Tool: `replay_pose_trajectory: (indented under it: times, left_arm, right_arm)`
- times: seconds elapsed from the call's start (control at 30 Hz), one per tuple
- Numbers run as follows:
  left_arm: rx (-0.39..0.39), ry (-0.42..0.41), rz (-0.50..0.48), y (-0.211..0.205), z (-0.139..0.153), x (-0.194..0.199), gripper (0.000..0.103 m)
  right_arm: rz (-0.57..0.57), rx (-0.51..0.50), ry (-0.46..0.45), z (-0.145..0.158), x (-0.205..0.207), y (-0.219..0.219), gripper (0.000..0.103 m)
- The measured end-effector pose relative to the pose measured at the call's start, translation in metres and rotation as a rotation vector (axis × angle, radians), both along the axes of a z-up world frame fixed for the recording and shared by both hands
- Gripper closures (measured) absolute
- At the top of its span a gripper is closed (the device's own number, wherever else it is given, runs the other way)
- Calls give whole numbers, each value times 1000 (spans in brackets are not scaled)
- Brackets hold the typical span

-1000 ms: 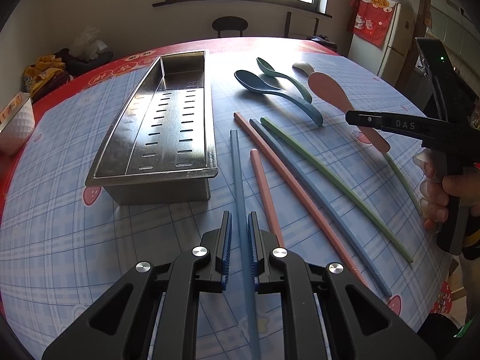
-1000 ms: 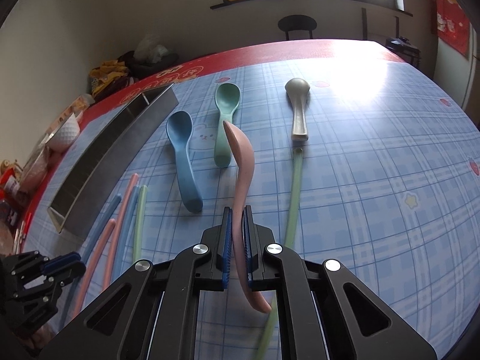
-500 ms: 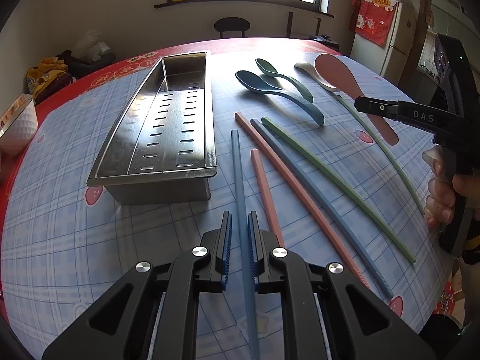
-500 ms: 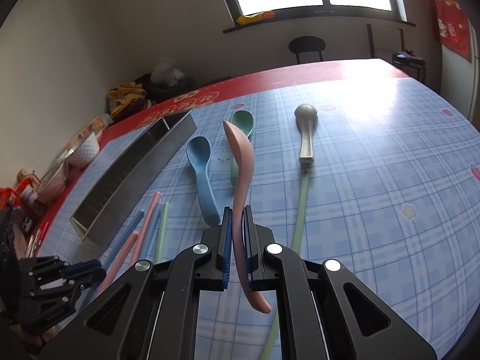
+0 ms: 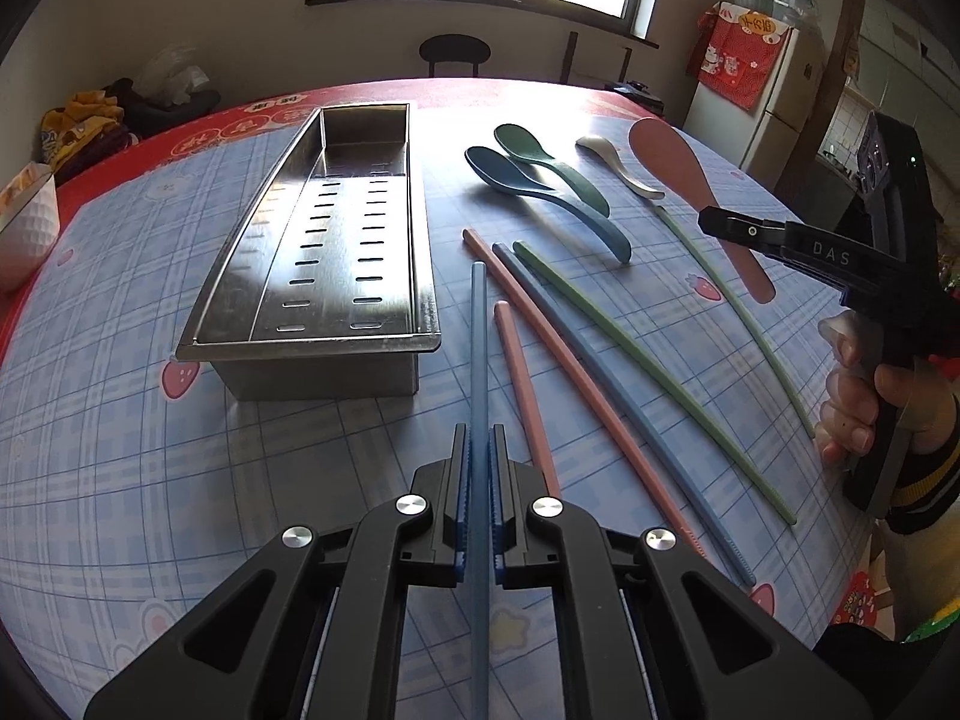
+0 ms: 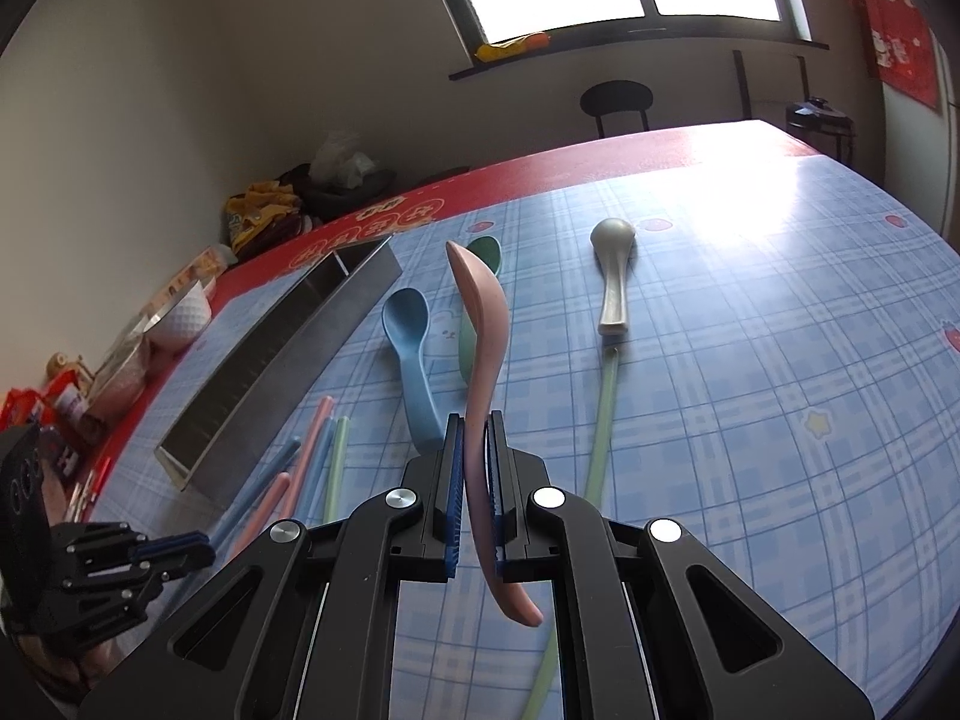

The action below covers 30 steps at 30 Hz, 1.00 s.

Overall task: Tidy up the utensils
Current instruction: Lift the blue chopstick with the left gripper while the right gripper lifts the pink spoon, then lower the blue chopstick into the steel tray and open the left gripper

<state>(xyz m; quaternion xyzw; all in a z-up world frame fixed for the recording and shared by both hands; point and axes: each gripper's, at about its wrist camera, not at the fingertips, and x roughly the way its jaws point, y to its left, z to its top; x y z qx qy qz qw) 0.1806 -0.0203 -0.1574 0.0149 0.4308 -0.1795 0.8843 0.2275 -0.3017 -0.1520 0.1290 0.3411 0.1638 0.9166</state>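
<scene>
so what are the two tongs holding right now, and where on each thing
The left tongs are shut on the blue chopstick, partway along its shaft. The right tongs are shut on the pink spoon, on its handle below the bowl.

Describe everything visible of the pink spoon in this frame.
The pink spoon looks like matte plastic, one piece, with an oval bowl and a curved handle. It is clear of the table, clamped at mid-handle between the blue pads of the right tool; its bowl points away from the tool and its handle end sticks out behind the pads. Nothing else touches it.
</scene>
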Motion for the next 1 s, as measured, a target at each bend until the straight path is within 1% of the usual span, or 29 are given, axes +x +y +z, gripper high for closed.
replay_pose_trajectory:
  times: [0.07,0.17,0.37,0.43,0.53,0.6,0.7,0.77,0.9,1.0]
  left_arm:
    - [-23,-4,-1,3,6,-2,97]
    - [-27,-25,2,7,19,-5,97]
    - [-75,-61,5,15,48,-5,97]
    - [-85,-82,14,17,60,2,97]
    - [-75,-110,34,18,75,22,97]
    - [-70,-107,51,18,79,41,97]
    - [-48,-89,76,19,76,73,97]
    - [-9,-78,119,18,68,98,97]
    - [-34,23,155,23,47,143,97]
    - [-35,72,161,20,36,164,97]
  right_arm:
    - [1,4,1,0,0,0,96]
    - [6,0,-1,0,-1,1,96]
    - [5,6,3,0,0,1,96]
    - [7,6,4,-1,0,2,96]
    - [7,5,5,-1,1,2,96]
    - [6,4,8,-1,1,2,96]
    - [2,3,9,-1,1,2,96]
    - [-2,1,11,-2,1,1,96]
    - [-8,2,16,-3,2,1,96]
    - [-12,3,19,-3,2,0,96]
